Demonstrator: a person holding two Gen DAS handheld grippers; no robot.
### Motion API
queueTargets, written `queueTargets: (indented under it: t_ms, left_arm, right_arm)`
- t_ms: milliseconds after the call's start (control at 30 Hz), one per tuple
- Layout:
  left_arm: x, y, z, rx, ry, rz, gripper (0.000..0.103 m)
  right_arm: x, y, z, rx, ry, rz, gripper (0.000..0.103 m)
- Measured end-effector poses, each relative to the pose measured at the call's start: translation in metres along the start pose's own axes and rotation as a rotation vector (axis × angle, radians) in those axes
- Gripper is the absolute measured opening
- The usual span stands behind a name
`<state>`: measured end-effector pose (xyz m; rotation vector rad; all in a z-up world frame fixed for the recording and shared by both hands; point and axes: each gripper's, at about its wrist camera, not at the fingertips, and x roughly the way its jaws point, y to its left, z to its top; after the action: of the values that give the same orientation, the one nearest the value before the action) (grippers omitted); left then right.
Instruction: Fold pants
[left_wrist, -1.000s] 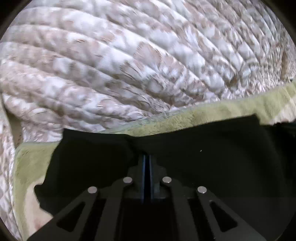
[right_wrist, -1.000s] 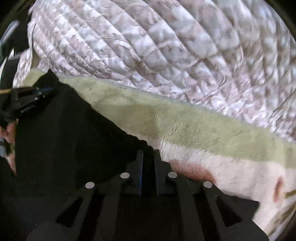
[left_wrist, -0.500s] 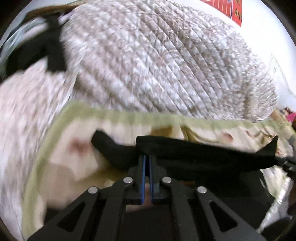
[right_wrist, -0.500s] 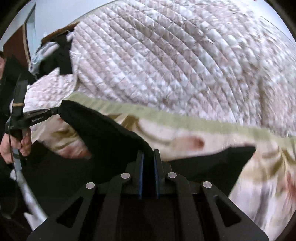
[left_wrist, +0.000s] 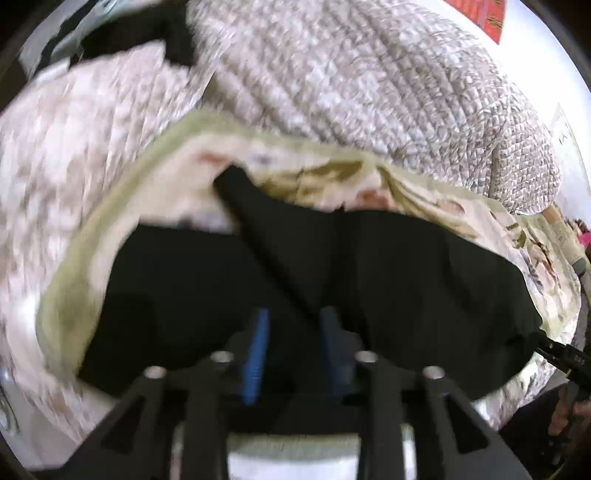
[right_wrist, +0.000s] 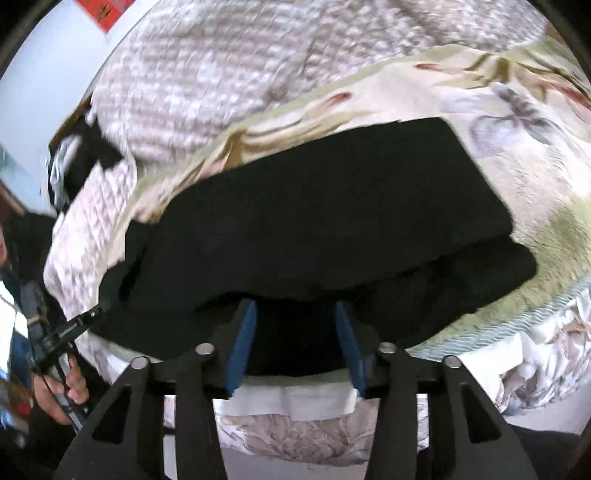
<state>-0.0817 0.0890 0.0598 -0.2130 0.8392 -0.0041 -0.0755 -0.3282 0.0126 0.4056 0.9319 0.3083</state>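
Note:
The black pants (left_wrist: 406, 277) lie doubled over on a floral blanket (left_wrist: 166, 192) with a green border. In the left wrist view a ridge of black cloth runs down between the blue pads of my left gripper (left_wrist: 295, 332), whose jaws are opening and do not press on it. In the right wrist view the pants (right_wrist: 314, 203) form a broad folded slab. My right gripper (right_wrist: 295, 332) is at their near edge, jaws opening, with black cloth between the spread pads but not pinched. The left gripper (right_wrist: 96, 314) shows at the pants' left corner, held by a hand (right_wrist: 59, 391).
A bulky brown-and-white quilt (left_wrist: 369, 92) is heaped behind the blanket (right_wrist: 517, 147). A dark garment (right_wrist: 85, 155) lies at the far left behind it. The right gripper's tip (left_wrist: 561, 360) is at the right edge of the left wrist view. The bed edge lies just below both grippers.
Both grippers carried the pinched edge of the pants back over the rest toward the near side of the bed. Their jaws, shut on the cloth before, now stand apart and the cloth lies down.

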Motion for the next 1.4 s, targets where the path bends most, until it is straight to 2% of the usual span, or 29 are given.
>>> queueTargets:
  t_ms: [100,200,300,367,400,433,500,667,800,900,967,1033,1133,1233,1400]
  left_arm:
    - [0.013,-0.023,0.02,0.083,-0.012,-0.028,0.059]
    - [0.04,-0.046,0.03,0.169,0.02,-0.02,0.059]
    - [0.069,-0.059,0.031,0.215,0.066,0.033,0.059]
    - [0.084,-0.061,0.028,0.234,0.088,0.089,0.038]
    - [0.087,-0.06,0.025,0.235,0.089,0.098,0.017]
    - [0.088,-0.056,0.022,0.227,0.087,0.111,0.01]
    - [0.082,-0.047,0.024,0.179,0.065,0.106,0.005]
    - [0.029,-0.008,0.022,0.013,-0.112,0.113,0.005]
    - [0.002,0.028,0.008,-0.104,-0.163,0.129,0.005]
    - [0.001,0.048,-0.005,-0.186,-0.133,0.116,0.008]
    - [0.004,0.054,-0.01,-0.195,-0.117,0.1,0.01]
    - [0.008,0.062,-0.01,-0.24,-0.1,0.07,0.022]
    - [0.015,0.077,-0.01,-0.324,-0.083,0.054,0.034]
    - [0.016,0.091,-0.014,-0.413,-0.08,0.012,0.034]
    - [0.021,0.091,-0.009,-0.433,-0.099,0.019,0.034]
  right_arm:
    - [0.004,-0.003,0.004,0.039,-0.004,-0.013,0.047]
    - [0.001,-0.007,0.002,0.061,-0.007,-0.019,0.047]
    - [-0.003,-0.02,-0.001,0.127,-0.026,-0.023,0.047]
    - [-0.004,-0.03,-0.001,0.172,-0.033,-0.034,0.047]
    - [-0.004,-0.035,0.0,0.197,-0.039,-0.043,0.047]
    - [-0.005,-0.039,0.0,0.217,-0.046,-0.047,0.047]
    - [-0.008,-0.047,0.002,0.248,-0.071,-0.051,0.047]
    - [-0.007,-0.062,0.007,0.338,-0.105,-0.011,0.047]
    - [-0.008,-0.064,0.013,0.386,-0.13,0.008,0.047]
    - [-0.006,-0.063,0.013,0.396,-0.135,-0.002,0.047]
    - [-0.007,-0.062,0.013,0.392,-0.14,-0.008,0.047]
    - [-0.008,-0.06,0.014,0.391,-0.145,-0.009,0.047]
    - [-0.011,-0.06,0.014,0.404,-0.154,-0.007,0.047]
    - [-0.015,-0.056,0.015,0.411,-0.159,-0.001,0.047]
    - [-0.02,-0.05,0.016,0.393,-0.175,0.001,0.047]
